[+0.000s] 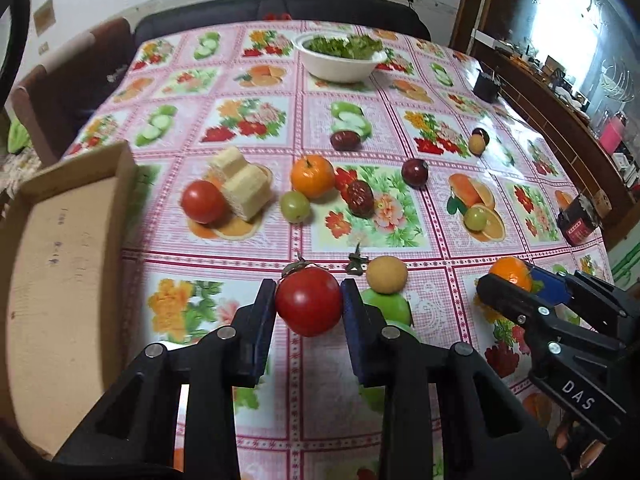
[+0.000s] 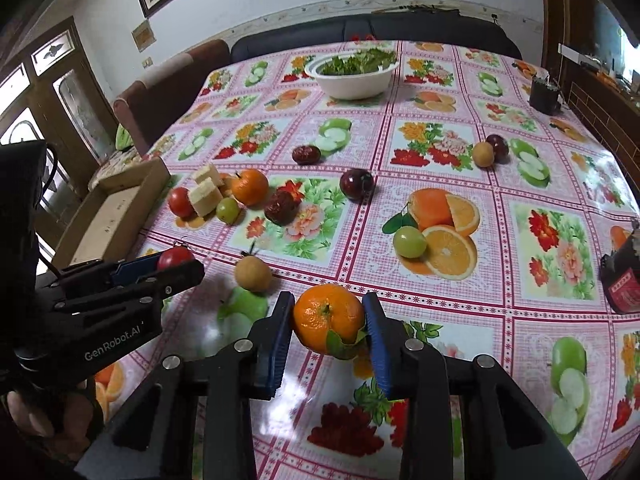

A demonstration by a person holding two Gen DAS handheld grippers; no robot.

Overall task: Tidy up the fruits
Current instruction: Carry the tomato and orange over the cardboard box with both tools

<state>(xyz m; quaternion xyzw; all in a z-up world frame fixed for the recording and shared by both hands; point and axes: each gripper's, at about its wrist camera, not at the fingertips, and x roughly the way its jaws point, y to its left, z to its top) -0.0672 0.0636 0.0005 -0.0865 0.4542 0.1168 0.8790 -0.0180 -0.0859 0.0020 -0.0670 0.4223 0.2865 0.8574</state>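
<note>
Fruits are scattered over the bench, which is covered by a pink checked oilcloth (image 1: 400,128) printed with fruit and flowers. A round red tomato with a green stalk (image 1: 309,301) is pinched between the blue-padded fingers of the left gripper (image 1: 309,304), just above the cloth. A round orange mandarin with a green leaf (image 2: 329,319) is pinched in the same way by the right gripper (image 2: 329,320).

Just beyond the tomato, a small tan round fruit (image 1: 387,274) is seen near a green apple (image 1: 390,306), which may be part of the print. Farther off, a second red tomato (image 1: 203,201) is set against pale yellow cake slices (image 1: 242,182), beside a green grape (image 1: 295,206) and another orange mandarin (image 1: 312,175). An open brown cardboard box (image 1: 60,280) stands at the bench's left edge. A white bowl of green leaves (image 1: 340,58) is placed at the far end.
</note>
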